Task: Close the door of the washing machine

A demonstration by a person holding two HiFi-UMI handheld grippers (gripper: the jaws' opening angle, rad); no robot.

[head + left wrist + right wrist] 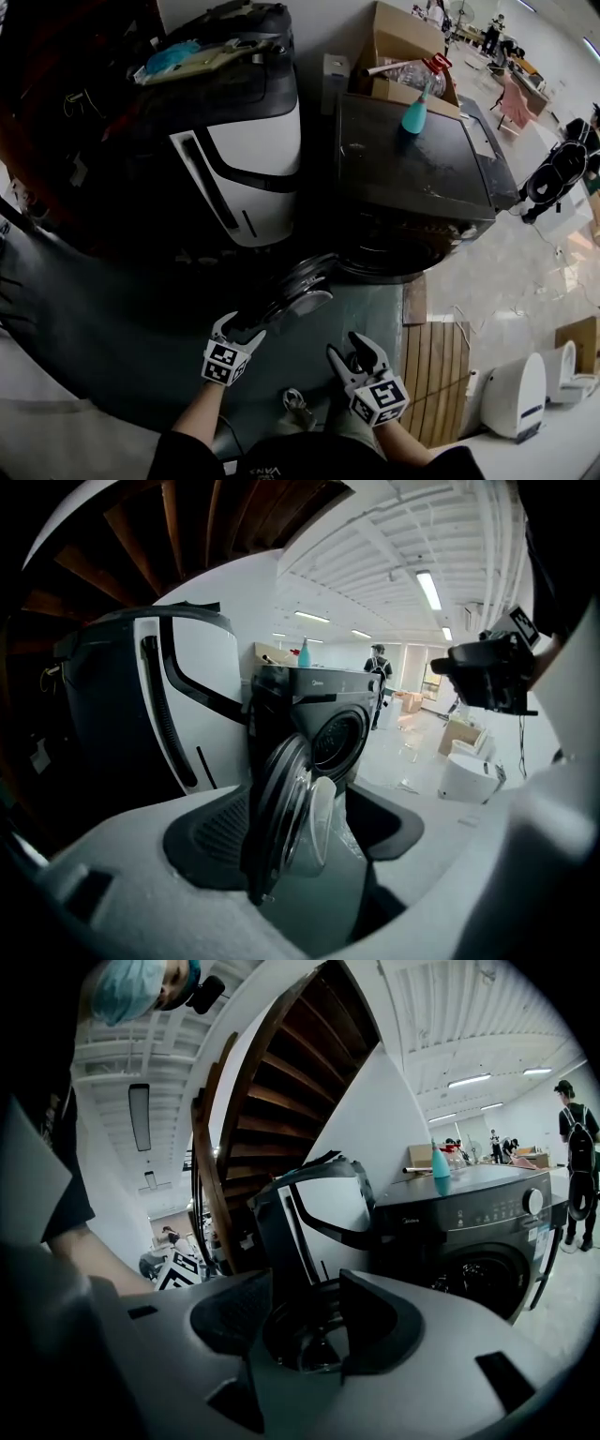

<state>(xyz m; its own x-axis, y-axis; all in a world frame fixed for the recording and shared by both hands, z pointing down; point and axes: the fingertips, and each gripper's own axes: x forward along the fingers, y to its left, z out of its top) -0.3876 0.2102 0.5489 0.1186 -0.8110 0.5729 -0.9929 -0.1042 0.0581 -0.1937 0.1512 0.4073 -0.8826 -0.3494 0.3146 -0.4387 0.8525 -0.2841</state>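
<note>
- L gripper: jaws apart, nothing pinched. Door sits edge-on in the gap, centre of left gripper view; pads don't look to press it.
- R gripper: jaws apart too, empty, low centre of head view.
- Door hangs wide open mid-frame in head view, just below washing machine front.
- Handling, my read: rigid, should swing easy. Glass bowl prob. slick, so push on dark rim, free side, w/ firm shove to latch.
</note>
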